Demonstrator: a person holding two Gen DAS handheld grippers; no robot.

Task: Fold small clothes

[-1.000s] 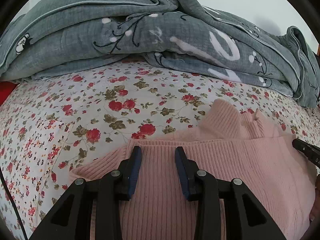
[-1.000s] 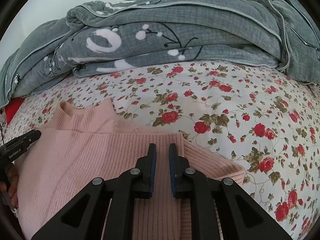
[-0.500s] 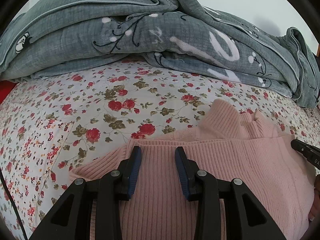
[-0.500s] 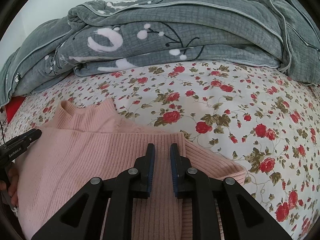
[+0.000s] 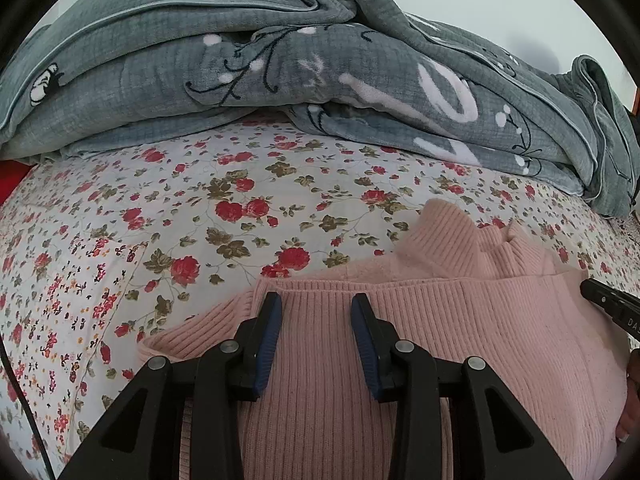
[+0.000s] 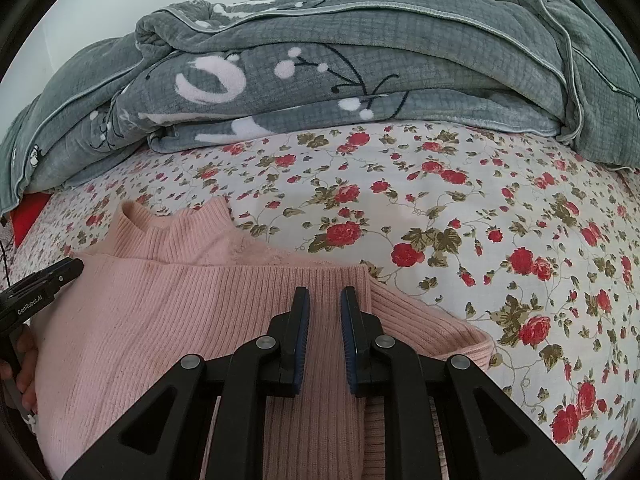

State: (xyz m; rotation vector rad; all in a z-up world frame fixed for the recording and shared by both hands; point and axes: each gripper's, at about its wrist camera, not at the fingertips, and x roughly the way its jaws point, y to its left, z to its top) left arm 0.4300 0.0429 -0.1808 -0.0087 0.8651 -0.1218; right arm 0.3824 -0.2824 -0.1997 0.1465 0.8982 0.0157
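Observation:
A pink ribbed sweater (image 5: 460, 320) lies folded on the flowered bedsheet (image 5: 200, 208), its collar (image 5: 460, 236) pointing away from me. My left gripper (image 5: 316, 300) sits over the folded top edge near the sweater's left end. Its jaws stand apart and the knit lies flat between them. In the right wrist view the same sweater (image 6: 160, 300) fills the lower left. My right gripper (image 6: 324, 294) stands at the right end of the fold, open by a narrow gap, with flat fabric showing between its blue pads (image 6: 303, 320). Each gripper's tip shows at the edge of the other's view.
A bulky grey quilt (image 5: 280, 60) with white and black motifs is piled along the far side of the bed, also seen as the quilt (image 6: 360, 60) in the right view. Bare sheet (image 6: 480, 220) lies between it and the sweater. A hand (image 6: 24, 360) holds the left gripper's handle.
The right gripper's jaws have parted a little. Neither gripper has shifted, and the sweater lies as it did.

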